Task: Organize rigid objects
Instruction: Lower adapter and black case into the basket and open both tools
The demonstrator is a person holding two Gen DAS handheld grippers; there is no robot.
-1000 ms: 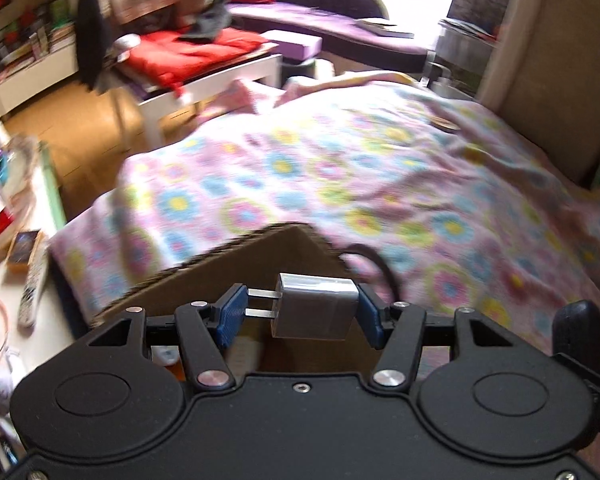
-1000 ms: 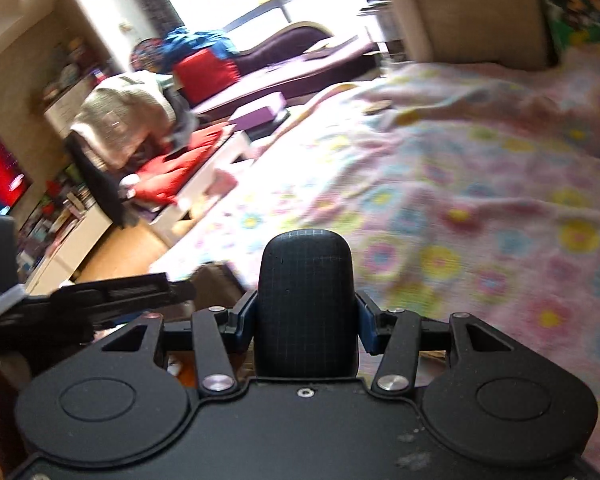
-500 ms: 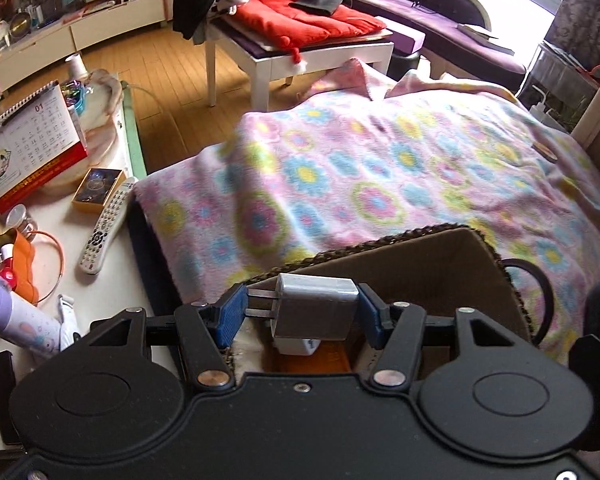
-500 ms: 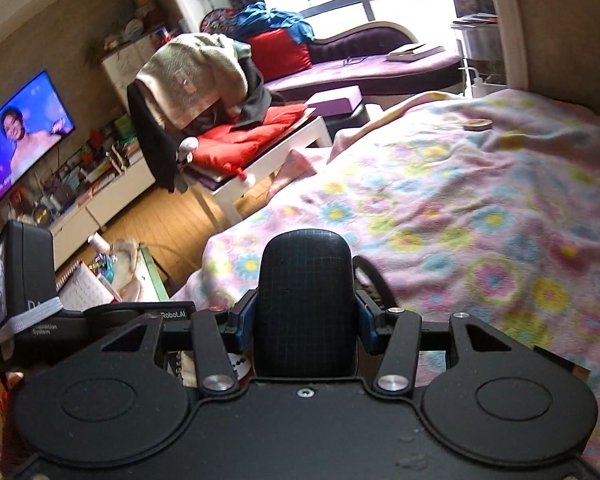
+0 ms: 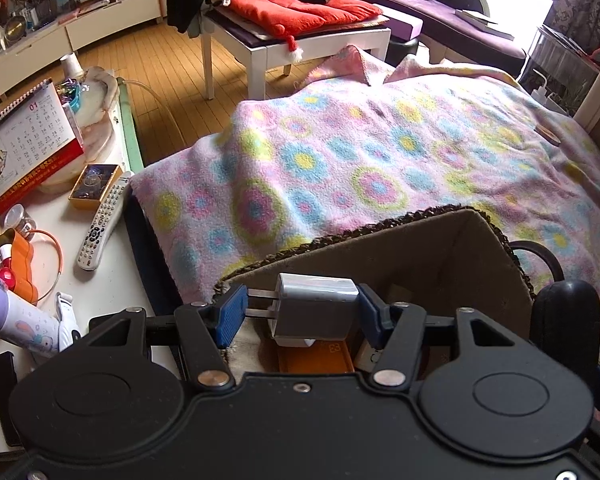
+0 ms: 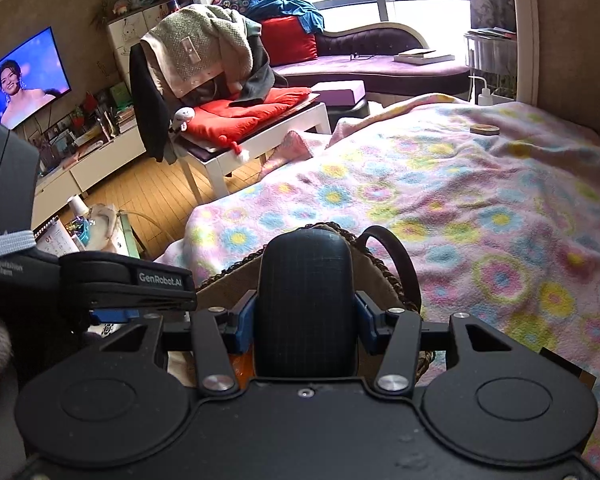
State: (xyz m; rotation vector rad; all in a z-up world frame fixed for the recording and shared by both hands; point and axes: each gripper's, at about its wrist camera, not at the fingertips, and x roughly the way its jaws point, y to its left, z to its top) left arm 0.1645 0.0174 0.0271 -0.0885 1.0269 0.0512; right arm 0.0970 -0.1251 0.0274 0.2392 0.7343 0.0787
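Grey charger (image 5: 314,306) and black case (image 6: 305,304) over basket (image 5: 420,240)

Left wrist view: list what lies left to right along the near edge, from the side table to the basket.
Purple bottle → white remote control → left claw gripping the grey plug adapter → woven basket → black object at the far right.

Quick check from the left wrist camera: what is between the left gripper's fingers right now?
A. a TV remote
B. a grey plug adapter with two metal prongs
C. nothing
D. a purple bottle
B: the left gripper is clamped on the grey plug adapter, prongs pointing at one finger, above the open basket.
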